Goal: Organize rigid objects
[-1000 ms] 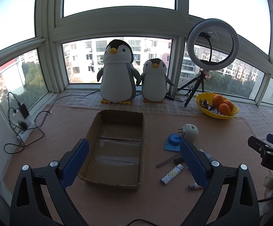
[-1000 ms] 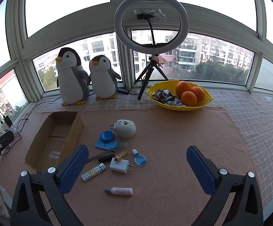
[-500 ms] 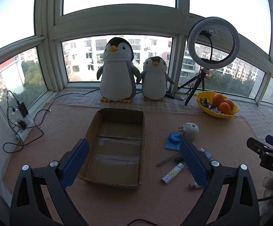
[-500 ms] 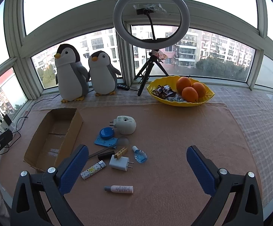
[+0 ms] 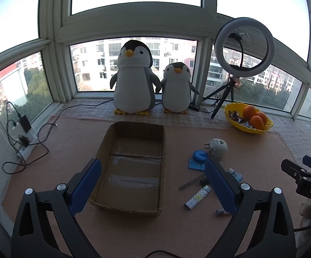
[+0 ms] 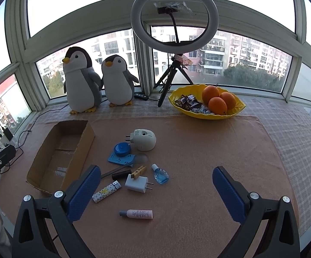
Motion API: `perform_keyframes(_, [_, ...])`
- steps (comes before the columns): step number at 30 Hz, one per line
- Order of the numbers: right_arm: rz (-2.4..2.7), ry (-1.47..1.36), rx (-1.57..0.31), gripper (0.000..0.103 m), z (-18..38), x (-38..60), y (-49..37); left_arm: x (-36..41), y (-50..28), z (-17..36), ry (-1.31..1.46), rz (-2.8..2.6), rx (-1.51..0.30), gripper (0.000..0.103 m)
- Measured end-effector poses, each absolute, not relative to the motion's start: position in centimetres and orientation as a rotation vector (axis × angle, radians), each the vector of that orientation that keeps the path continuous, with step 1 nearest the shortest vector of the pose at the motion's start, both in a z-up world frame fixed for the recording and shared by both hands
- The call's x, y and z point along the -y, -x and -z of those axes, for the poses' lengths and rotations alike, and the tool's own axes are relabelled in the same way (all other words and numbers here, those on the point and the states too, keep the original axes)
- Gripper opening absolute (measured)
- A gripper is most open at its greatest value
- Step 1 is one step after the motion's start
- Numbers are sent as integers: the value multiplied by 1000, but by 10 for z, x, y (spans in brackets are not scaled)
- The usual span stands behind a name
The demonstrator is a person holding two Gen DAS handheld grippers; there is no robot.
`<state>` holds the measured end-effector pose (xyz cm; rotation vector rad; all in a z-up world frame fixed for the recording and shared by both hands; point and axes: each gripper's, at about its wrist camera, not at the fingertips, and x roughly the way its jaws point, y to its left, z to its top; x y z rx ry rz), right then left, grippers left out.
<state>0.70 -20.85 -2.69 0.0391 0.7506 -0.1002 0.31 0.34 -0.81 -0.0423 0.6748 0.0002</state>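
Your left hand-held gripper hangs with its fingers spread wide above the empty cardboard box, and your right hand-held gripper is just as wide apart, gripping nothing. Between the box and your right gripper, the white charger, patterned lighter and small pink bottle lie clustered on the table.

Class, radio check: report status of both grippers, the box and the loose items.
Left gripper open, over cardboard box. Right gripper open, empty. Box empty; white charger, pink bottle still on the mat. Nothing blocking.
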Motion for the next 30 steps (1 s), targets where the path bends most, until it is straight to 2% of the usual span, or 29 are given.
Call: perform_keyframes(30, [106, -37, -750, 103, 34, 214, -7, -27, -16, 23, 40, -59, -710, 97])
